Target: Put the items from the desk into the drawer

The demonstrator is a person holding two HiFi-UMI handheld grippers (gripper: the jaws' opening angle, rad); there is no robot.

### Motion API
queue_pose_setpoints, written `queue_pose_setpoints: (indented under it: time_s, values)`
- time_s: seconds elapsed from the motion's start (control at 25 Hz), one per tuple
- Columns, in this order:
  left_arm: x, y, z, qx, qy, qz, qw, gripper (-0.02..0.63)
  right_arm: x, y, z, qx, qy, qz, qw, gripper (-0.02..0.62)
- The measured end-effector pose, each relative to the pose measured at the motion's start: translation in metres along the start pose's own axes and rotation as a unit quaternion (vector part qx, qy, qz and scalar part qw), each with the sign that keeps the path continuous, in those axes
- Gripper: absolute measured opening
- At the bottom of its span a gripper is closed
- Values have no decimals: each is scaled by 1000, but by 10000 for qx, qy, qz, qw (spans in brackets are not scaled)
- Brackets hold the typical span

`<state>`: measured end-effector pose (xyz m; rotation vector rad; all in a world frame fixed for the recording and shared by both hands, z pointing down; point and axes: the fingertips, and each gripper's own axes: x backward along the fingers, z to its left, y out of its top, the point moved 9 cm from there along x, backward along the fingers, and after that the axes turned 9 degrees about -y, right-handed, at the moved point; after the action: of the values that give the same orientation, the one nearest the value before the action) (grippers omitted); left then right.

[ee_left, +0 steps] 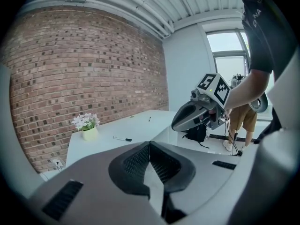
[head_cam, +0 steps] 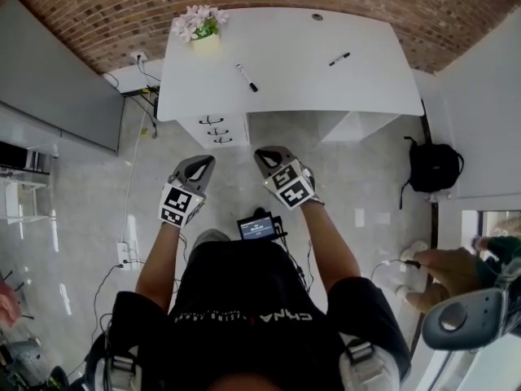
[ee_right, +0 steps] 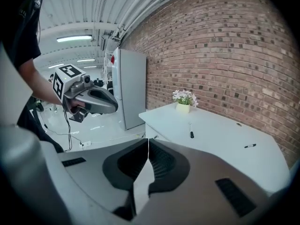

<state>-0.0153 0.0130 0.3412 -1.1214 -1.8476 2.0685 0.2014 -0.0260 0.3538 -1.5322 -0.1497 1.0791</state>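
Desk [head_cam: 286, 51] against brick wall [head_cam: 106, 19]

Red brick wall [head_cam: 81, 23] spans the top of frame. White bench [head_cam: 285, 80] stands against it, top centre. Glossy grey floor [head_cam: 89, 218] below, power strip [head_cam: 124, 254] at lower left. Black backpack [head_cam: 434, 167] at right. Window [ee_left: 229, 50] at upper right in the left gripper view.

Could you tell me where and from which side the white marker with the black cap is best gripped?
Probably at mid-barrel, from above, closing across its width: the white marker with the black cap lies flat and slanted on the white desk, with open space along both long sides.
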Motion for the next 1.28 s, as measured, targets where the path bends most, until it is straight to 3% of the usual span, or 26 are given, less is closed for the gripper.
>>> queue_pose_setpoints:
  time_s: [0.2, 0.6, 0.72, 1.28]
  values:
    - [-13, 9, 27, -14, 33, -149, 9999, 11, -21, 9, -13, -35, -20, -14, 10000, 15]
    - [-13, 7, 75, -207, -322, -78, 9992, 11, -44, 47, -17, -107, -441, -80, 9989, 15]
    - [-13, 11, 86, -210, -350, -225, 9989, 11, -49, 54, -18, -144, -499, -55, 9986, 15]
    - [-38, 8, 104, 99, -406, -97, 9991, 11, -80, 48, -45, -311, -588, 148, 9977, 15]
